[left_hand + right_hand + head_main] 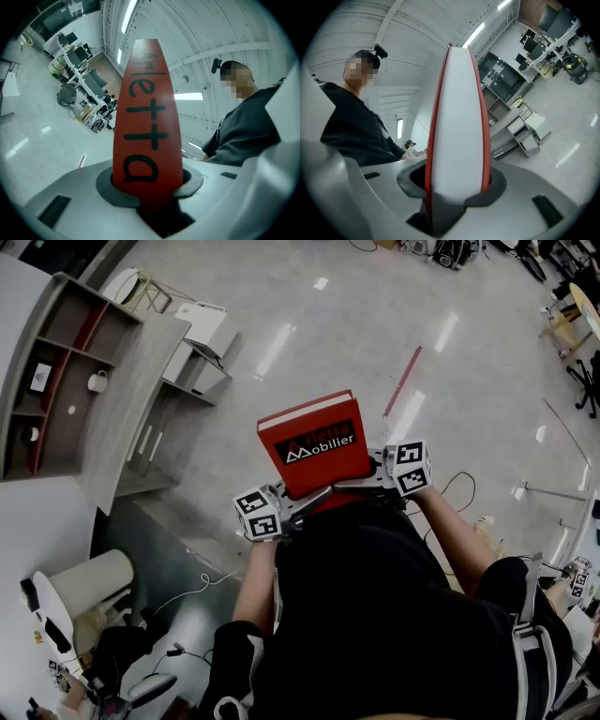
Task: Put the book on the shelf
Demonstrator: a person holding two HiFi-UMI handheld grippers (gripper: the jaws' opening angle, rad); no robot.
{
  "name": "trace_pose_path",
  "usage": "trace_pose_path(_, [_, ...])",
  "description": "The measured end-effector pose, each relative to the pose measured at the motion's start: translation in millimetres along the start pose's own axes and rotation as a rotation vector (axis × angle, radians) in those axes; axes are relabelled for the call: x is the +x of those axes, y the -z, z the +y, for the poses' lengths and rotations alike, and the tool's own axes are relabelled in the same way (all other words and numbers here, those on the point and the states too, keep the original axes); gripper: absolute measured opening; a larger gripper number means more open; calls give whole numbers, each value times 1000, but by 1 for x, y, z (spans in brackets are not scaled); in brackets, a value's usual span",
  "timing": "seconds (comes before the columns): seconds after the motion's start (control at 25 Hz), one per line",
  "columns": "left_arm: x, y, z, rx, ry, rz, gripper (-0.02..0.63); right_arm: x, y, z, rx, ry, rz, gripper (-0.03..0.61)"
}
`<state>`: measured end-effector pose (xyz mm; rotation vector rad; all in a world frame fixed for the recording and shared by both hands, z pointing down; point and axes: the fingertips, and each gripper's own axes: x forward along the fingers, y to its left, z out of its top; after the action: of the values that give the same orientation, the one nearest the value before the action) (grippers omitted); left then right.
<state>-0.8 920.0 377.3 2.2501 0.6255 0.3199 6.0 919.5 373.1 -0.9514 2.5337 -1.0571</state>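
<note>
Red book [314, 442] was held flat at chest height over the floor [309, 315], well apart from the shelf [66, 381]. Left gripper [284, 505] fingers were clamped on its lettered spine, which only that gripper's view showed. Right gripper [380, 474] fingers were clamped on the white page edge, which only its own view showed.

White cabinet [201, 326] on grey floor [356, 306]; red strip [403, 381] flat on it; white cable [192, 593], perhaps charger lead.

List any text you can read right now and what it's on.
"Mobilier": white print on the black band of the red book cover.
"letta": black letters on the book's spine; the letters before them are unclear.
Red word above "Mobilier": too dim to read.
Nothing else is readable.
</note>
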Motion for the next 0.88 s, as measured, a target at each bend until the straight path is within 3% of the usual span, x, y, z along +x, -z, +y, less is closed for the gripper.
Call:
trace_pose_path(0.44, [20, -2, 25, -28, -11, 40, 156, -16, 1, -29, 31, 34, -8, 163])
trace_pose_path(0.88, [20, -67, 101, -49, -15, 34, 156, -3, -59, -109, 48, 77, -38, 171])
